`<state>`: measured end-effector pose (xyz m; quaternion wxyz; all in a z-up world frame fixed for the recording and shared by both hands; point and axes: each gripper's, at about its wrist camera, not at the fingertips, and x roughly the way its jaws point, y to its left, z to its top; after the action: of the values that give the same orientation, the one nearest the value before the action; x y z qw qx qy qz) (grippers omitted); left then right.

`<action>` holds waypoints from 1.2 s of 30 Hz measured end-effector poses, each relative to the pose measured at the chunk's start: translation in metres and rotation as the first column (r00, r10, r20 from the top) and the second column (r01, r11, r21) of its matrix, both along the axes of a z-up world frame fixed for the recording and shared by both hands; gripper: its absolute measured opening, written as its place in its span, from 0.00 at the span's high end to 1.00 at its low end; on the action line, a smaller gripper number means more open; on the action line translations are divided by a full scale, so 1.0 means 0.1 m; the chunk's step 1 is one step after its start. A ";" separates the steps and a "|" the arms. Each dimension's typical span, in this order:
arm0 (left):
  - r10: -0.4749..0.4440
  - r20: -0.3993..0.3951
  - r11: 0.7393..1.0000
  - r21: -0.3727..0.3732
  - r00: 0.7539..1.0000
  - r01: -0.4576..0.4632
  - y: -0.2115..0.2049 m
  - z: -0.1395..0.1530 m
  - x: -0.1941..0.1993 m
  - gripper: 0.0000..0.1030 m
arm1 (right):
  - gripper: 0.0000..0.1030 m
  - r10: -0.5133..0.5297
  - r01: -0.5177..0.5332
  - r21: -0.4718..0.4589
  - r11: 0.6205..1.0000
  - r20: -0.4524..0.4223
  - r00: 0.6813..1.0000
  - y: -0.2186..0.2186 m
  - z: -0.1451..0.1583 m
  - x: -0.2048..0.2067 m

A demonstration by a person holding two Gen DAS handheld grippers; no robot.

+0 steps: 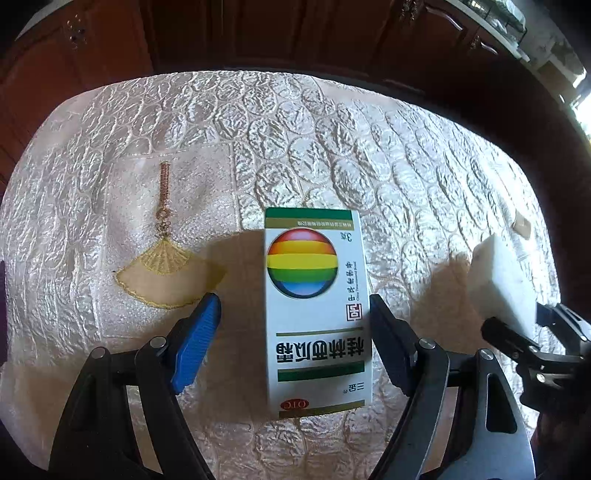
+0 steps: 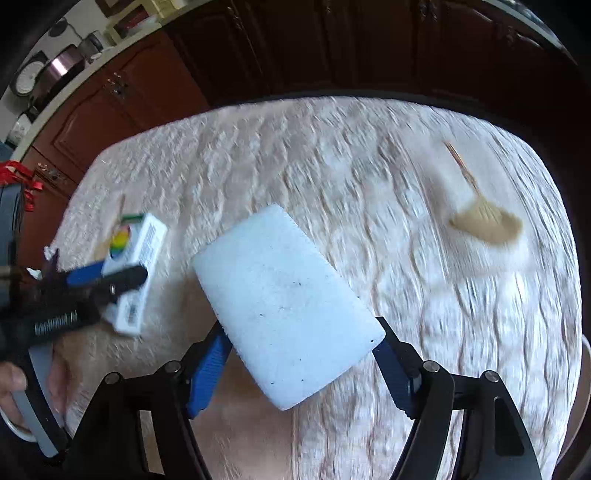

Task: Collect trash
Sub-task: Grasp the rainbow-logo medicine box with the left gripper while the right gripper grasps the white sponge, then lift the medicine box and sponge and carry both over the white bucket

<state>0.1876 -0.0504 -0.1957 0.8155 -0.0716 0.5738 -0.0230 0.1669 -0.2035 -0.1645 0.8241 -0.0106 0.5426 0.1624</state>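
Observation:
A white medicine box [image 1: 317, 310] with a rainbow ball and green stripes lies on the cream quilted tablecloth [image 1: 280, 140]. My left gripper [image 1: 295, 332] is open around it; the right finger touches its side and the blue left pad [image 1: 195, 343] stands apart. My right gripper [image 2: 303, 365] is shut on a white foam block [image 2: 284, 302] and holds it above the cloth. The block also shows in the left wrist view [image 1: 506, 280], and the box in the right wrist view [image 2: 136, 266].
An embroidered gold fan with a tassel [image 1: 166, 266] decorates the cloth, and another one [image 2: 484, 218] lies to the right. A small beige scrap [image 1: 521, 223] lies near the right edge. Dark wood cabinets [image 1: 258, 33] stand behind the table.

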 end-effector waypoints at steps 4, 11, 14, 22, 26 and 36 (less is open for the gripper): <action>-0.040 0.006 0.998 0.051 0.999 0.039 -0.15 -0.05 -0.05 0.52 | 0.20 -0.010 0.011 -0.011 1.000 0.069 0.998 0.00 0.05 -0.07; -0.050 0.054 0.999 0.019 0.997 0.049 -0.24 0.15 -0.27 0.52 | 0.30 0.009 -0.008 -0.010 1.000 0.094 0.996 0.11 0.01 -0.13; -0.081 0.077 0.997 0.020 0.994 0.080 -0.36 0.26 -0.36 0.52 | 0.31 -0.010 0.006 0.034 0.999 0.098 0.995 -0.02 0.09 -0.33; -0.177 0.163 0.984 0.017 0.971 0.177 -0.72 0.68 -0.72 0.52 | 0.30 -0.156 0.122 0.180 0.976 0.187 0.970 -0.46 0.47 -0.97; -0.228 0.204 0.974 0.037 0.952 0.225 -0.90 0.86 -0.88 0.52 | 0.29 -0.205 0.166 0.188 0.968 0.211 0.956 -0.62 0.57 -1.10; -0.343 0.244 0.938 0.048 0.907 0.342 -1.56 1.09 -1.07 0.52 | 0.29 -0.343 0.302 0.186 0.935 0.259 0.903 -1.27 0.79 -1.51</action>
<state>0.0804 -0.2059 -0.0866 0.8644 0.0355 0.4706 -0.1734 0.0158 -0.3309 -0.0854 0.9080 0.1145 0.3987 0.0581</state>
